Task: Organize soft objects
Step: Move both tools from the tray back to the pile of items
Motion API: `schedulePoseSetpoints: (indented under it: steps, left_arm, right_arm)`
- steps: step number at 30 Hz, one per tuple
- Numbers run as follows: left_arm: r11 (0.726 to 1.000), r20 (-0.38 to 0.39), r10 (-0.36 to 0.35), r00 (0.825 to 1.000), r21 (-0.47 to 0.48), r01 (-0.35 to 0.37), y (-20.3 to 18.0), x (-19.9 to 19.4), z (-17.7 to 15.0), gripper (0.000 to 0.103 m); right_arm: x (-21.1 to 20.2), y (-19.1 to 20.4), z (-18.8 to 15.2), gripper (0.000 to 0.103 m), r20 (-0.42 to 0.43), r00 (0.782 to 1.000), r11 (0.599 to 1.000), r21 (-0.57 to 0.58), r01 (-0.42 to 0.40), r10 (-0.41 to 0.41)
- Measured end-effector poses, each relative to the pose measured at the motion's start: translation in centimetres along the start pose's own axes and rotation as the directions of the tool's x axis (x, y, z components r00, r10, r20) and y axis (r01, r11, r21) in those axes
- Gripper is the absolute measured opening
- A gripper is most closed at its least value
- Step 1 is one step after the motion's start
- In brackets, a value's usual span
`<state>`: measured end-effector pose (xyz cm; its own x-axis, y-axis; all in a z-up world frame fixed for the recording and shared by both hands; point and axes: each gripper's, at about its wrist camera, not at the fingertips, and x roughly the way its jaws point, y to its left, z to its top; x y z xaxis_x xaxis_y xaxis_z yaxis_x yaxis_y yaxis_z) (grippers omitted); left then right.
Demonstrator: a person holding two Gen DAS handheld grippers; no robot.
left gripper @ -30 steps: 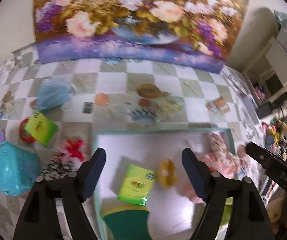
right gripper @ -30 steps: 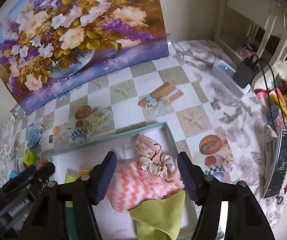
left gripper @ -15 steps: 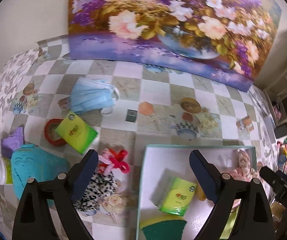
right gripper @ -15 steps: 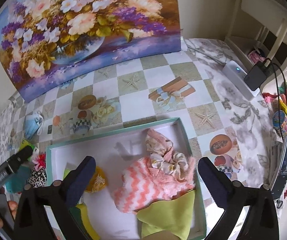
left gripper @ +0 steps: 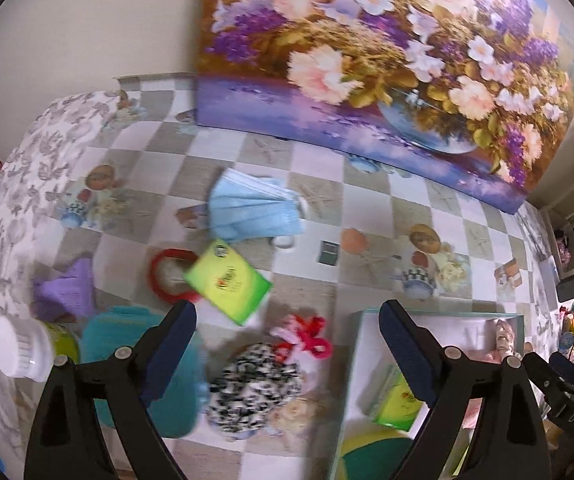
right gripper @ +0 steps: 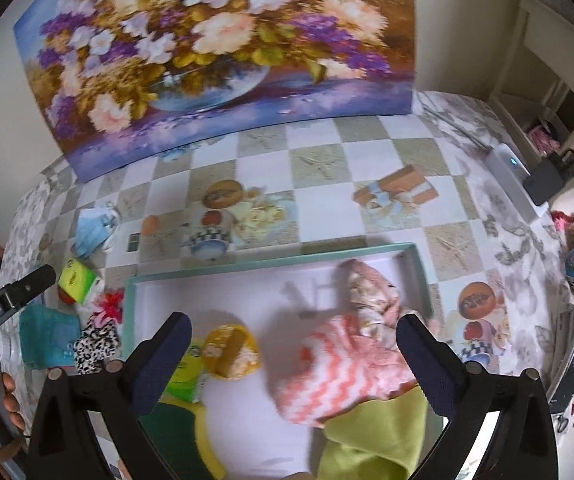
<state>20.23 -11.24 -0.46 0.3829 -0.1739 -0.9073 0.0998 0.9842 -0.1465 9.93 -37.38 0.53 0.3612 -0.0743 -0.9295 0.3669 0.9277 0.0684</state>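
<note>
Soft things lie in two groups on the checked tablecloth. Inside the teal-rimmed box sit a coral-and-white chevron cloth, a pale patterned scrunchie just behind it, a yellow-green cloth at the near right corner, a yellow round pouch near the middle, a green tissue pack beside it, and a green and yellow sponge at the near left. Outside the box, to its left, a black-and-white leopard scrunchie rests just beside a red-and-pink bow, with a second green tissue pack lying partly over a red ring, a stack of blue face masks farther back, a teal pouch, a purple piece and a white-capped bottle. A floral painting leans against the wall behind.

Left gripper hangs over the leopard scrunchie and bow, its jaws spread wide after just opening, with nothing pressed between the pads. Right gripper hovers above the box interior, jaws likewise just opened and standing at full spread, the chevron cloth below them but ungripped
</note>
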Motion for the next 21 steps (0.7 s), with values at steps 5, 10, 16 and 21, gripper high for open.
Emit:
schedulePoseSetpoints:
  steps: [5, 10, 16, 21]
  left_arm:
    - [0.999, 0.008, -0.008, 1.0, -0.038, 0.008, 2.7, -1.2, 0.4, 0.093]
    - [0.998, 0.036, 0.032, 0.999, -0.061, -0.03, 5.2, -2.5, 0.7, 0.093]
    - [0.993, 0.027, 0.04, 0.999, -0.116, -0.036, 8.1, -2.7, 0.6, 0.093]
    - [0.988, 0.0, 0.039, 0.999, -0.149, -0.039, 10.0, -1.7, 0.4, 0.093]
  right_arm:
    - [0.1, 3.4, 0.0, 0.103, 0.0, 1.0, 0.997, -0.067, -0.027, 0.027]
    - [0.2, 7.5, -0.2, 0.103, -0.003, 0.996, 0.989, -0.116, -0.086, 0.087]
    - [1.1, 12.1, -0.9, 0.103, -0.027, 0.992, 0.974, -0.186, -0.129, 0.126]
    - [2.3, 14.8, -1.4, 0.103, -0.034, 0.989, 0.964, -0.222, -0.146, 0.142]
